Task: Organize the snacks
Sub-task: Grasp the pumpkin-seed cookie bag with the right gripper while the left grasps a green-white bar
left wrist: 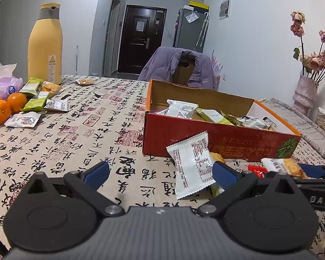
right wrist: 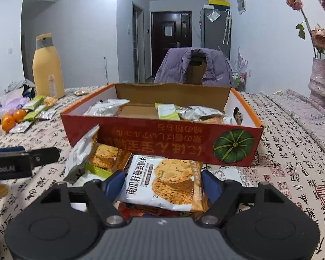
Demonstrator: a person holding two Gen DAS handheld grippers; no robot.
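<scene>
Only my right view shows cookie packet (right wrist: 162, 184) face: "南瓜籽燕麦脆片", lying between my right gripper (right wrist: 163, 184) fingers before red box (right wrist: 162, 138); whether pads touch it, cannot tell. Left view alone shows white packet (left wrist: 191, 165) label side, leaning on box. My left gripper (left wrist: 160, 173) spread wide, empty. Three oranges (left wrist: 7, 108) far left.

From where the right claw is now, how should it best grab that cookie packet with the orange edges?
Across its two long side edges, coming in low from the near side. The cookie packet lies flat, lengthwise between the right gripper's blue pads, its short end toward the camera. The sides are straight and narrower than the gap. The red box just behind blocks any approach from the far side.
</scene>
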